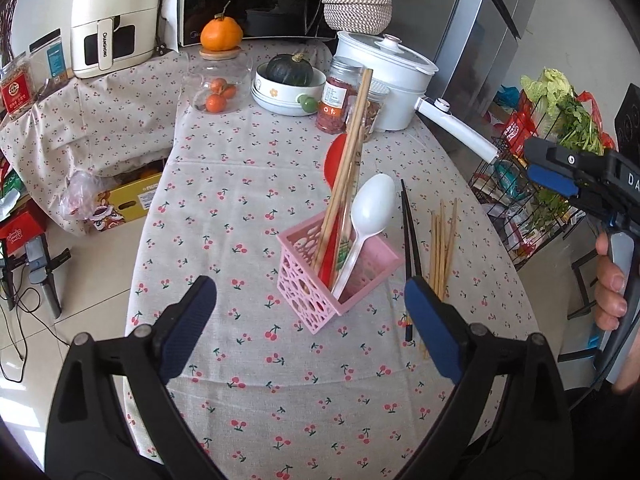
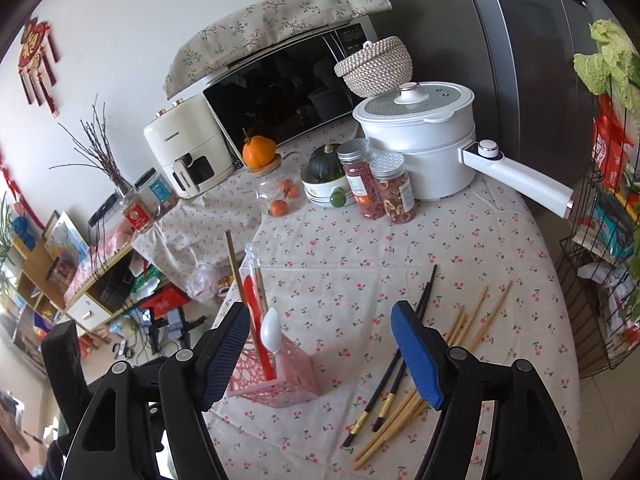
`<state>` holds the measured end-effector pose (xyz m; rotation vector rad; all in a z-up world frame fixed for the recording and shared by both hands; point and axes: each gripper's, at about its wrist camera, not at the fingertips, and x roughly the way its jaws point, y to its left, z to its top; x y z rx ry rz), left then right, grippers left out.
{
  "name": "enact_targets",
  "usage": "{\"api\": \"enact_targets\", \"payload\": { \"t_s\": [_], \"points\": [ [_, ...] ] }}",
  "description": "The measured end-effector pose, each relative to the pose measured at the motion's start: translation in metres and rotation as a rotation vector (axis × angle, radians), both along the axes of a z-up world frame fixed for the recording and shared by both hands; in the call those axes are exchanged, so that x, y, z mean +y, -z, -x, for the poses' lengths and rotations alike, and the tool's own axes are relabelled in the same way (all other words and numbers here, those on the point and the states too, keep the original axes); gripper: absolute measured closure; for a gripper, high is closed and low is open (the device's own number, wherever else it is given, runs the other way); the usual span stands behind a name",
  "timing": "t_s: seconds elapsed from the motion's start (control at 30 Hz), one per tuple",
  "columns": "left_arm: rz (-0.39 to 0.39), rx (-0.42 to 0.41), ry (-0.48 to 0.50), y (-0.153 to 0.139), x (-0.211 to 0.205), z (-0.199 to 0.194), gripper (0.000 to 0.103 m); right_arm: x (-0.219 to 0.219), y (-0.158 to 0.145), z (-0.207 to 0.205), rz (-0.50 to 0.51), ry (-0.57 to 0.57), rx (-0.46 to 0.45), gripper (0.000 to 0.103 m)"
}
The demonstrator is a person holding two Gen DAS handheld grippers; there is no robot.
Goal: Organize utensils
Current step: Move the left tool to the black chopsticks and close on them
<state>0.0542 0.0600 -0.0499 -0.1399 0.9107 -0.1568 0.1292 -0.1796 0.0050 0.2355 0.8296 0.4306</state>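
Note:
A pink perforated basket [image 1: 336, 280] [image 2: 280, 376] stands on the cherry-print tablecloth. In it are a white plastic spoon [image 1: 370, 208] [image 2: 270, 330], a red spoon [image 1: 336, 156] [image 2: 252, 296] and long wooden chopsticks [image 1: 352, 132]. To its right on the cloth lie black chopsticks [image 1: 410, 232] [image 2: 400, 364] and several loose bamboo chopsticks [image 1: 442, 240] [image 2: 476, 316]. My left gripper [image 1: 310, 286] hovers open in front of the basket, touching nothing. My right gripper [image 2: 320, 312] is open and empty, between the basket and the loose chopsticks; it also shows at the right edge [image 1: 536, 164], held by a hand.
At the back of the table are a white electric pot [image 2: 420, 148] with a long handle, two spice jars [image 2: 376, 184], a bowl with a green squash [image 2: 324, 176] and a glass jar of oranges [image 1: 218, 88]. A wire rack of groceries [image 2: 600, 280] stands right of the table.

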Motion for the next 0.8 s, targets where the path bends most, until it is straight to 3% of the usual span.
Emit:
{"api": "enact_targets", "payload": {
  "t_s": [0.17, 0.27, 0.43, 0.67, 0.8],
  "points": [
    [-0.052, -0.025, 0.021, -0.003, -0.026, -0.001, 0.007, -0.033, 0.011, 0.011, 0.071, 0.072, 0.006, 0.018],
    [-0.069, -0.042, 0.056, -0.007, -0.047, 0.0, 0.005, -0.056, 0.018, 0.016, 0.098, 0.11, 0.02, 0.016],
    [-0.162, -0.052, 0.122, -0.014, -0.085, -0.008, 0.005, -0.097, 0.032, 0.023, 0.103, 0.153, 0.088, 0.016],
    [-0.182, 0.075, 0.23, 0.001, -0.136, -0.034, 0.005, -0.145, 0.048, 0.021, 0.121, 0.218, 0.157, 0.016],
    [-0.137, 0.167, 0.187, 0.019, -0.16, -0.067, 0.005, -0.164, 0.052, 0.011, 0.093, 0.274, 0.181, 0.016]
  ]
}}
